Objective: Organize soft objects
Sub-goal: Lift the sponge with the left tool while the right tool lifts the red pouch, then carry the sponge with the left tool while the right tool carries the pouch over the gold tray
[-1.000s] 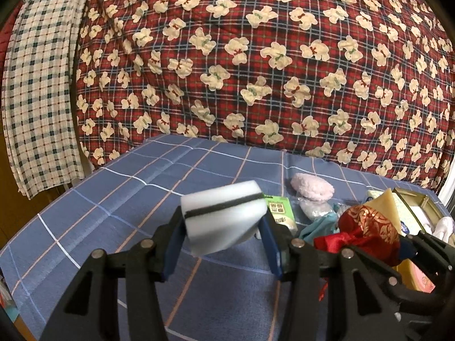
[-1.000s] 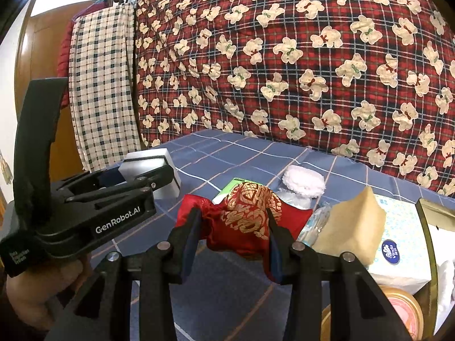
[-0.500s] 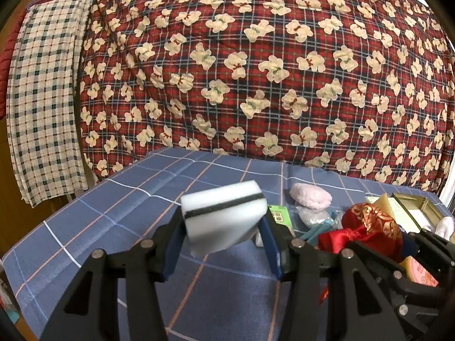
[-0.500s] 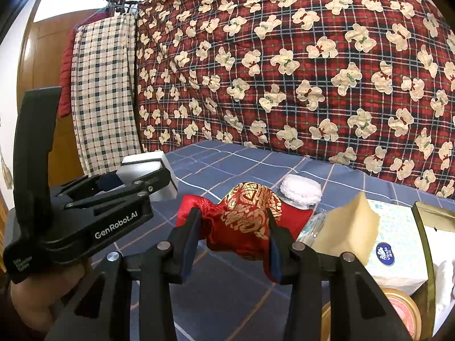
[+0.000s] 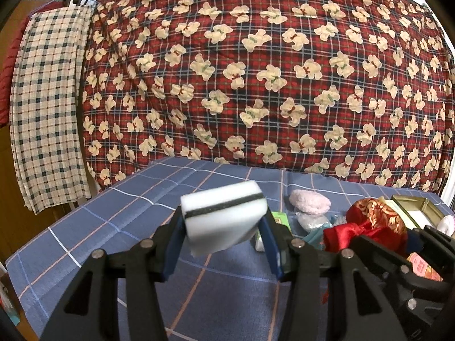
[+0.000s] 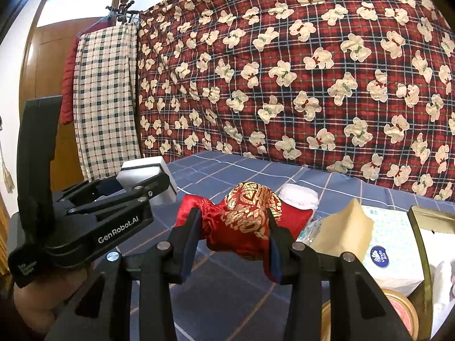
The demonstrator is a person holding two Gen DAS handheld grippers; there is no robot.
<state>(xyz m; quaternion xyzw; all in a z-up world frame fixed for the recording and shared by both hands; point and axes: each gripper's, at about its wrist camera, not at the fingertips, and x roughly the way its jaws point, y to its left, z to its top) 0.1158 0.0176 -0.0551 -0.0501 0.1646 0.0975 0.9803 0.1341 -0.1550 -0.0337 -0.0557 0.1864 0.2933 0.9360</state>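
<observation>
Both pairs of fingers are loaded: our left gripper (image 5: 223,241) is clamped on a white sponge (image 5: 223,221) with a dark stripe, and our right gripper (image 6: 233,241) pinches a red and gold brocade pouch (image 6: 244,221) across its middle. Each is held up clear of the bench (image 5: 113,213), which wears a blue checked cloth, and the left gripper shows in the right wrist view to the left of the pouch. We judge this to be the carry step, two soft things lifted and none yet set down. The next move calls for choosing a spot for each; the open gold tin (image 6: 432,221) right of the pouch looks a likely home, though we cannot be sure. Lowering should be gentle, since the sponge sits tilted in its grip. Counting what we can see: one sponge, one pouch, one fluffy white puff (image 6: 298,196) just behind the pouch, one tissue pack (image 6: 389,244) between pouch and tin, one tan wedge-shaped piece (image 6: 344,227) beside it, one tin
</observation>
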